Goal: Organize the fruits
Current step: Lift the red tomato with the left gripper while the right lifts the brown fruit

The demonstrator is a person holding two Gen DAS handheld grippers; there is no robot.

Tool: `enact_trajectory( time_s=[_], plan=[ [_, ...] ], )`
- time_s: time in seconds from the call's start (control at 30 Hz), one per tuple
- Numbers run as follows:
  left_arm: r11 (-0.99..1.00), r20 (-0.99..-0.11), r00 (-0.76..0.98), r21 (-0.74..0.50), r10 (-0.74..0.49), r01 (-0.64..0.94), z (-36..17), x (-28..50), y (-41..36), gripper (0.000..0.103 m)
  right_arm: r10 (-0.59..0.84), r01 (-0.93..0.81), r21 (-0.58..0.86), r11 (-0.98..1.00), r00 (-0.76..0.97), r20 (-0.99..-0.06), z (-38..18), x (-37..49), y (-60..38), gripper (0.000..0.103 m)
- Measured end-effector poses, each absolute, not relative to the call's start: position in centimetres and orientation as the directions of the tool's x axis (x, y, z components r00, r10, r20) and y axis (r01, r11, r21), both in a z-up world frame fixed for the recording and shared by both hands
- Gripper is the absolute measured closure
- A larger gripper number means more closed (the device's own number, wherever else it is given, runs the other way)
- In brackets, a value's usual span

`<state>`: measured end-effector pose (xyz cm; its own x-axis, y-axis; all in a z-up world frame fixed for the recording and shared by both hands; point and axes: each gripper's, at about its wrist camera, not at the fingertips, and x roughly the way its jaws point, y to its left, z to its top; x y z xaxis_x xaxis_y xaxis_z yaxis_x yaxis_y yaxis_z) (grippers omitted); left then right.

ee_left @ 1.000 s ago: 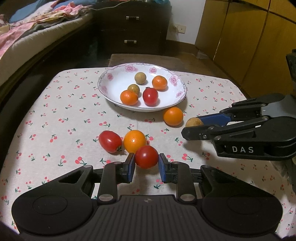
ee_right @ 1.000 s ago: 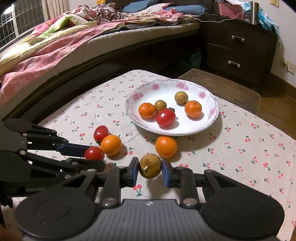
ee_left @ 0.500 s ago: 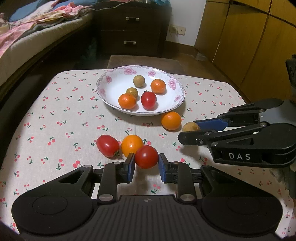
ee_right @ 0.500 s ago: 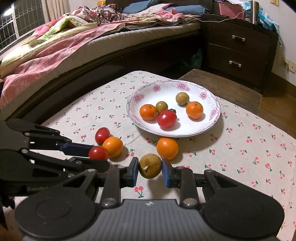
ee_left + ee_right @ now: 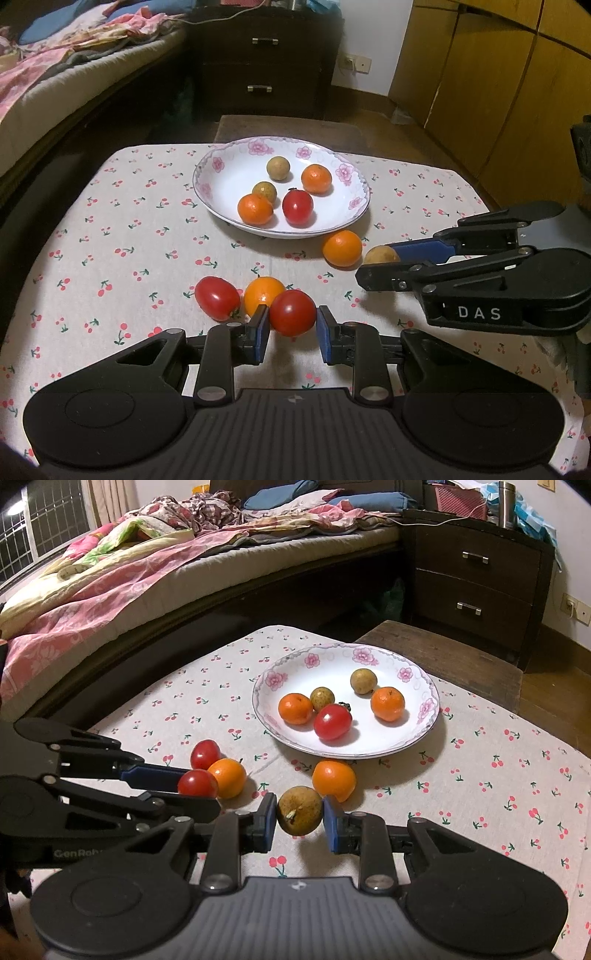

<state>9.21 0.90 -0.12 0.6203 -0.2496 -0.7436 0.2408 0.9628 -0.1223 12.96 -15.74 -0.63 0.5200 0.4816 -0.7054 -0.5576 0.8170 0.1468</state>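
Left tool (image 5: 291, 328) grips a tomato (image 5: 292, 312). Right tool (image 5: 300, 821) grips a brown fruit (image 5: 300, 810), both presumably bound for the plate (image 5: 221, 173).

We see a white plate (image 5: 207, 173) with a pink flower rim at the far middle of the table, holding two oranges, one red tomato and two small brown fruits. Just near of its rim lies a loose orange (image 5: 342, 248). A brown fruit (image 5: 300, 811) sits pinched between blue fingers, a red tomato (image 5: 292, 312) likewise, with an orange (image 5: 261, 293) and another tomato (image 5: 217, 297) touching beside it.
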Motion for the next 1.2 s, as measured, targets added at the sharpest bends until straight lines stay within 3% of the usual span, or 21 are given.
enact_trajectory(
  time_s=[0.63, 1.2],
  plan=[
    [0.971, -0.725, 0.647, -0.145, -0.235, 0.190, 1.3, 10.7, 2.8, 0.068, 0.446, -0.480, 0.150, 0.864, 0.592, -0.671, 1.1, 15.3, -18.6, 0.085],
    [0.955, -0.768, 0.569, -0.207, -0.294, 0.213, 0.9, 5.5, 4.2, 0.065, 0.469, -0.508, 0.158, 0.847, 0.573, -0.672, 1.2, 14.4, -18.2, 0.085]
  ],
)
